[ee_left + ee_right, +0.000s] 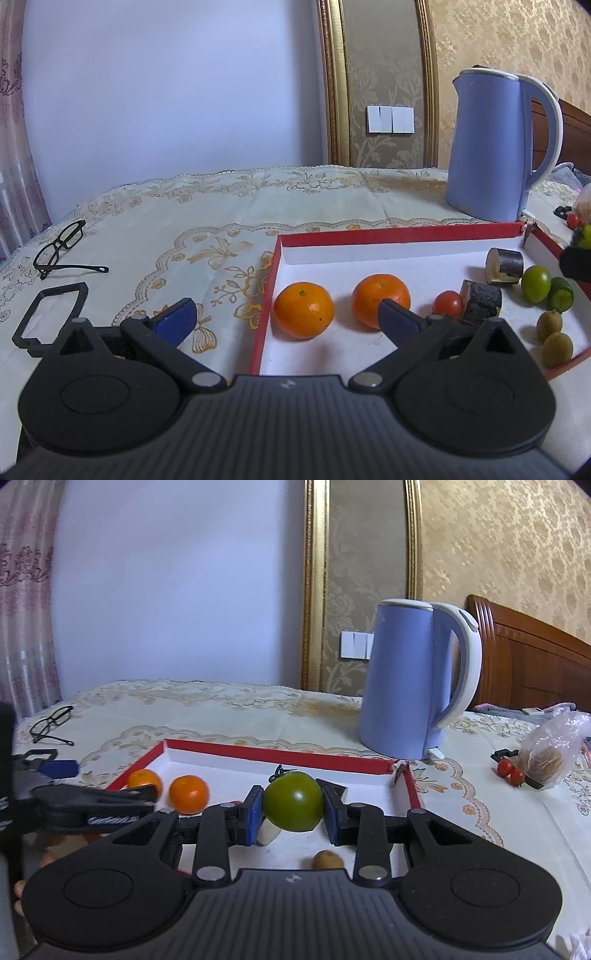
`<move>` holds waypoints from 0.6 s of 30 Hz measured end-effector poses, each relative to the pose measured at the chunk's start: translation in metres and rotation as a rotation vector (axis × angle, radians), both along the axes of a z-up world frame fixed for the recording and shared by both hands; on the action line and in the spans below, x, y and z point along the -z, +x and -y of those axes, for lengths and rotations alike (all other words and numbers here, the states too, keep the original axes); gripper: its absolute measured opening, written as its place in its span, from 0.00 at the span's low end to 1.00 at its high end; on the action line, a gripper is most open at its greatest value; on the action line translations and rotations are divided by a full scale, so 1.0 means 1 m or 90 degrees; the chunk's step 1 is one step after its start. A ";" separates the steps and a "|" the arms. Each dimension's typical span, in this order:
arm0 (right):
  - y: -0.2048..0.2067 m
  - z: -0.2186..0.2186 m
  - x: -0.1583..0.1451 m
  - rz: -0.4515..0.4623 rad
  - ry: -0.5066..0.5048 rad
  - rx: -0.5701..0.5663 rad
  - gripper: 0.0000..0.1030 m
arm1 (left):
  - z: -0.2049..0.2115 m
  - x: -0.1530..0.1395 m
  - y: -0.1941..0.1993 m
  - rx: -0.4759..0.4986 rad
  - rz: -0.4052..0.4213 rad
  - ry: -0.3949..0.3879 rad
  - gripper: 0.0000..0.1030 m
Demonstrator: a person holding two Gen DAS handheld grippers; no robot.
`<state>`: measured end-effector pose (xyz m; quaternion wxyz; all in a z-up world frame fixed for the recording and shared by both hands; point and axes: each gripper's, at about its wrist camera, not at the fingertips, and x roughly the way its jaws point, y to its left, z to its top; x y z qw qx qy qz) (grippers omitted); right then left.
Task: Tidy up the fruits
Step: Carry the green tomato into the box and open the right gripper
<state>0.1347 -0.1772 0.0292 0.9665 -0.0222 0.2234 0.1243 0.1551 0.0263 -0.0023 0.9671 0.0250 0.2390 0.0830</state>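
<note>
A red-rimmed white tray (388, 233) holds two oranges (303, 309) (380, 295), a cherry tomato (447, 303), two dark cylinder pieces (480, 301), green fruits (535, 283) and two kiwis (557, 349). My left gripper (286, 317) is open and empty, its jaws wide apart on either side of the tray's left rim. My right gripper (293, 808) is shut on a green fruit (293, 806) and holds it above the tray (280, 755). The oranges (189, 794), a kiwi (327, 860) and the left gripper (92, 805) also show in the right wrist view.
A blue kettle (495, 147) (410, 683) stands behind the tray. Glasses (61, 245) and a black frame (48, 317) lie on the left of the embroidered tablecloth (221, 221). A plastic bag (554, 749) and two cherry tomatoes (511, 770) lie to the right.
</note>
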 end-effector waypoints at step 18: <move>0.047 -0.007 0.010 -0.040 -0.015 0.040 0.32 | 0.003 0.000 -0.001 0.002 0.006 0.013 1.00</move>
